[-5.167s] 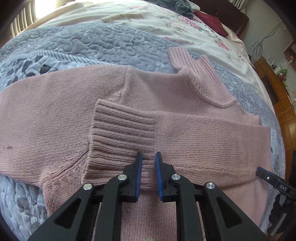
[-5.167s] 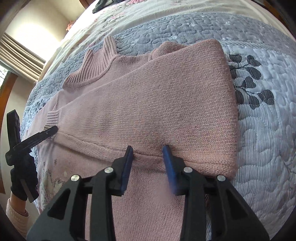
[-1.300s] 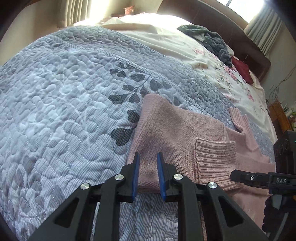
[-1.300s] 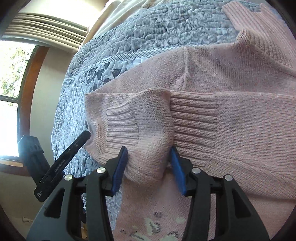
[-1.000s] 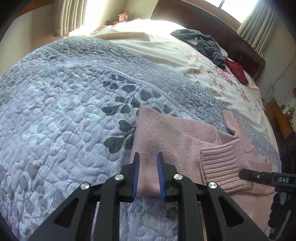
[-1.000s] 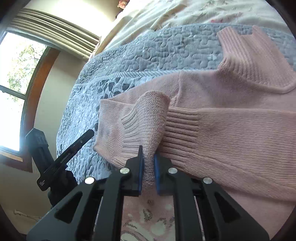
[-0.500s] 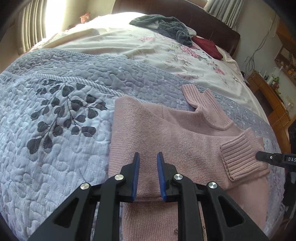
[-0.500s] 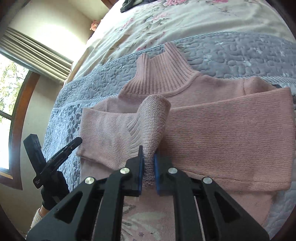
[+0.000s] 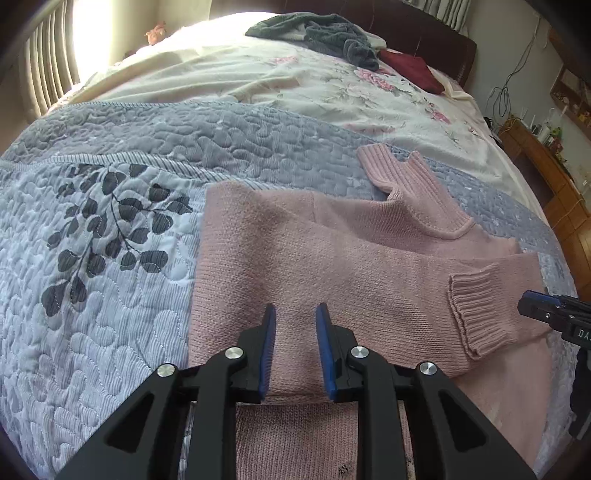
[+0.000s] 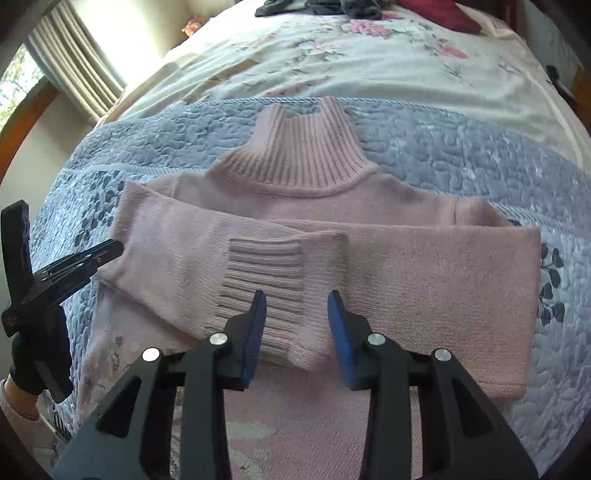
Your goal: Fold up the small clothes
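Note:
A pink knit sweater (image 9: 332, 258) lies flat on the bed, ribbed collar (image 9: 413, 192) pointing away. Both sleeves are folded across its chest. In the right wrist view the sweater (image 10: 424, 280) fills the middle, and one sleeve's ribbed cuff (image 10: 266, 280) lies flat on top of the other sleeve. My right gripper (image 10: 297, 321) is open just above that cuff, holding nothing. My left gripper (image 9: 295, 332) is open over the folded sleeve near the sweater's left edge, nothing clamped. The same cuff (image 9: 480, 317) shows in the left wrist view, right of my left gripper.
A quilted grey-blue bedspread (image 9: 110, 258) with a dark leaf print lies under the sweater. Beyond it is a floral sheet (image 9: 295, 85) with a dark grey clothes pile (image 9: 321, 33) and a red item (image 9: 410, 70). Wooden furniture (image 9: 546, 173) stands right of the bed; curtains (image 10: 74, 62) hang at the left.
My right gripper carried the cuff across the sweater, then opened and let it drop flat. My left gripper shifted over the sweater's folded sleeve, its gap unchanged.

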{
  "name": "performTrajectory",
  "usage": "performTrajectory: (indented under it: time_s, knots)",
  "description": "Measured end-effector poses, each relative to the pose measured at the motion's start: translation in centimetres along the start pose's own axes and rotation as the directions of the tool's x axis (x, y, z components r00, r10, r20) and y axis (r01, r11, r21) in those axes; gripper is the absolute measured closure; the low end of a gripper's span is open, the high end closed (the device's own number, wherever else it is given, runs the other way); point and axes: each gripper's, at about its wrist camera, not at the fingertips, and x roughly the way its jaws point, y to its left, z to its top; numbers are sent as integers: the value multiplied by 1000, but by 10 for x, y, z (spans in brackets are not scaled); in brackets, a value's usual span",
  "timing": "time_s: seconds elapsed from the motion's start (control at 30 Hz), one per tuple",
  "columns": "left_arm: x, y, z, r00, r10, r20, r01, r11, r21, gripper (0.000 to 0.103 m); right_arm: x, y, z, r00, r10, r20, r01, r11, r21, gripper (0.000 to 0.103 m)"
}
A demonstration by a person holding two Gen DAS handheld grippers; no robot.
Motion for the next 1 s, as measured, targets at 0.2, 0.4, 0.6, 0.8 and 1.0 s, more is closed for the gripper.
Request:
performTrajectory:
  time_s: [0.2, 0.4, 0.6, 0.8, 1.0]
  knots:
    - [7, -22, 2, 999, -26, -21, 27, 999, 41, 76, 33, 63, -2, 995, -4, -99, -12, 987, -160, 58]
    - [28, -18, -5, 998, -33, -60, 35, 999, 33, 76, 63, 61, -8, 985, -91, -149, 59, 977, -205, 71]
    - [28, -20, -8, 998, -25, -53, 27, 999, 43, 76, 36, 36, -1, 995, 27, -101, -37, 995, -91, 92]
    - [29, -18, -8, 998, -34, -52, 35, 999, 21, 76, -19, -21, 1, 992, 118, 32, -121, 988, 98, 93]
    - [30, -19, -9, 999, -21, -48, 22, 999, 33, 76, -57, -88, -16, 992, 93, 86, -111, 966, 233, 93]
